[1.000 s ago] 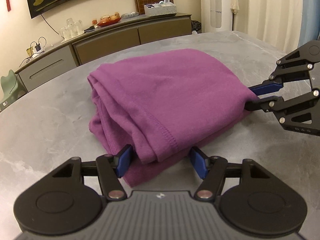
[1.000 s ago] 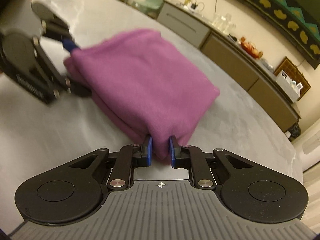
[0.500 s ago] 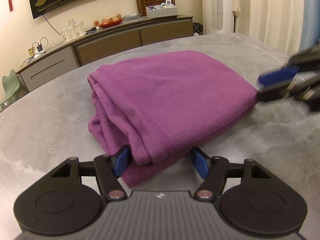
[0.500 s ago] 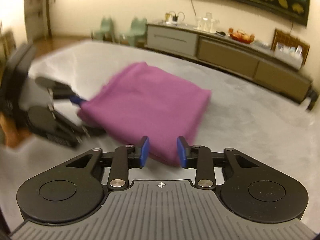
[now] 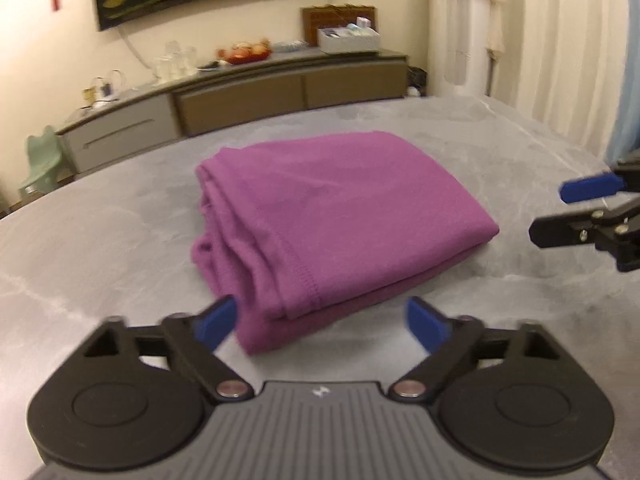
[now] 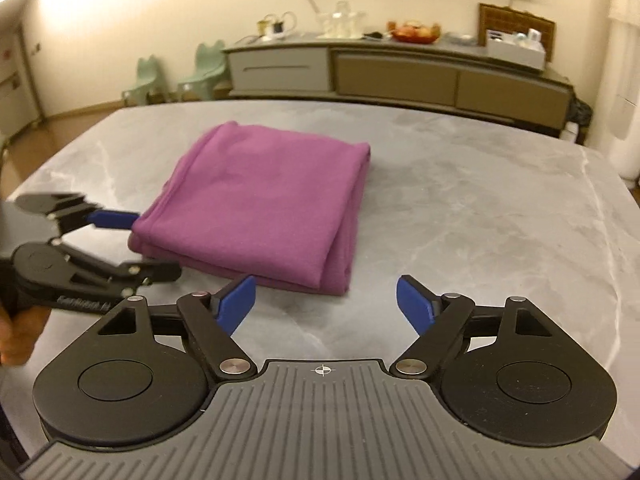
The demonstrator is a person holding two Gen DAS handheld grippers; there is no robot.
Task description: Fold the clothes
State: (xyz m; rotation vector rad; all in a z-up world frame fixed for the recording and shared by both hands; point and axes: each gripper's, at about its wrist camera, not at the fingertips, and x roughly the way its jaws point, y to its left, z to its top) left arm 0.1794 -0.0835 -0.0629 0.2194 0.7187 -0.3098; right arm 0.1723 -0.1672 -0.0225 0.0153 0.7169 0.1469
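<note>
Garment, purple knit cloth (image 6: 264, 200), folded into thick rectangle, laid mid grey marbled tabletop (image 6: 500, 220), apparently released as finished; left gripper (image 5: 320, 320) jaws opening wide, nothing pinched; right gripper (image 6: 325, 300) jaws opening, empty, drawn clear of fold.

Purple knit garment (image 5: 340, 216) (image 6: 260, 204), folded into a thick, roughly square bundle of several layers. Lies flat on grey marbled tabletop (image 6: 480, 200). Stitched hem runs across the top layer near one corner; stacked edges slightly uneven on one side, the opposite side a smooth rounded fold.
</note>
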